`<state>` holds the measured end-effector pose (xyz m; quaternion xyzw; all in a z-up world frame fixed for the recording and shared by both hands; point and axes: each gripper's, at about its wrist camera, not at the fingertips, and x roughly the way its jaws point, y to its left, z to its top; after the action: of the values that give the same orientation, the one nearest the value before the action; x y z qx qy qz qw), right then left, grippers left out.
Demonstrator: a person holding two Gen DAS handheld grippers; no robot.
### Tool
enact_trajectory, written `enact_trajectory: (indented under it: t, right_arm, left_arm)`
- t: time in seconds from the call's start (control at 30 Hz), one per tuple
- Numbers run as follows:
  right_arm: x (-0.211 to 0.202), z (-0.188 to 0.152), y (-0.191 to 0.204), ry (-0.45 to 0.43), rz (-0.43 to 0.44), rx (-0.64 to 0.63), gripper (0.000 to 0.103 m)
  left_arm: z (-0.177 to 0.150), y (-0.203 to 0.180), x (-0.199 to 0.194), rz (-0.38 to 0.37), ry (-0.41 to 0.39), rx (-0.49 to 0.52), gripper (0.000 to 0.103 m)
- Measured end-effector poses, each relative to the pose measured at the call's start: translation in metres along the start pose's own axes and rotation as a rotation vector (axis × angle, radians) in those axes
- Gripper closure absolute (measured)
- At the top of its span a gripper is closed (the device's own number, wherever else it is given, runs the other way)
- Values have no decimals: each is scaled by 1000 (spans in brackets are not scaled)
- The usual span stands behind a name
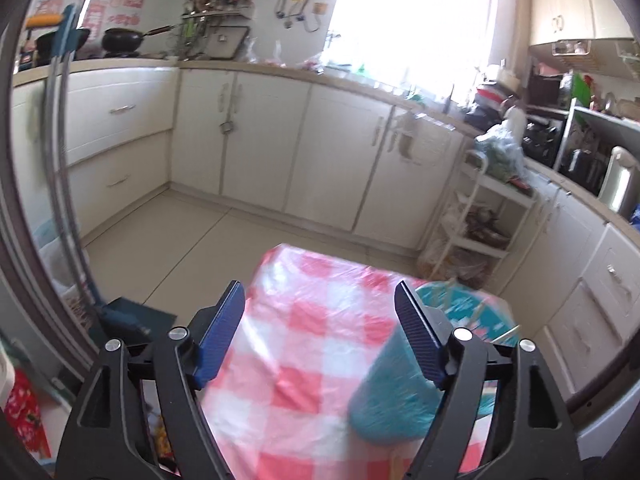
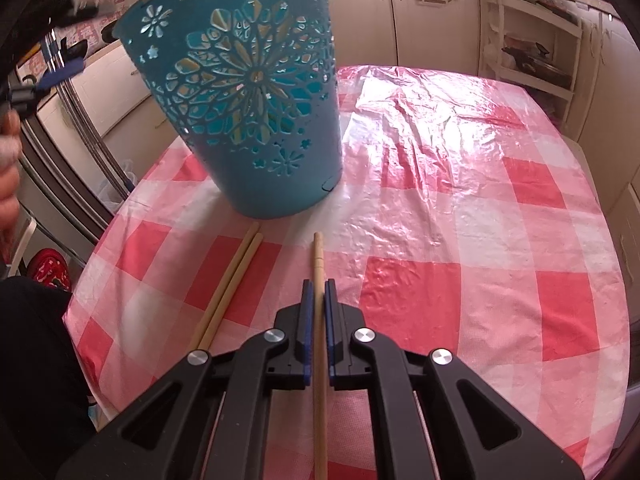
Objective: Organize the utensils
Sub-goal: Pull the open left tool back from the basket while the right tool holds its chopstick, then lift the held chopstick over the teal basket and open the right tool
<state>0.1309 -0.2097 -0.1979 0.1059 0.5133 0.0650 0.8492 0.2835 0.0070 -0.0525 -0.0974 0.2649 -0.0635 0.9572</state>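
A teal cut-out utensil holder stands on the pink checked tablecloth. My right gripper is shut on one wooden chopstick, whose tip points toward the holder's base. Two more chopsticks lie side by side on the cloth to its left. In the left wrist view my left gripper is open and empty above the cloth, with the holder just inside its right finger. Chopstick ends show in the holder's mouth.
White kitchen cabinets and a white shelf cart stand beyond the table's far edge. A mop handle leans at the left. The person's hand shows at the left edge.
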Motion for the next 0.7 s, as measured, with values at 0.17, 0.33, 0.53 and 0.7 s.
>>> enact_trajectory:
  t: [0.17,0.33,0.53,0.7]
  right_arm:
    - [-9,-4,-9,12,38,61,97]
    - [-36,4,-9,-54,163,122,97]
    - [-66,11,-3,-125,309,162,97]
    - [-88,20,3,-182,367,153,97]
  left_arm:
    - [-26,30,39,60,158,-62,29]
    - [-28,37,47,66,187,-65,28]
    - [-36,40,57,72,246,-99,25]
    - [-38,39,59,85,246,-89,25]
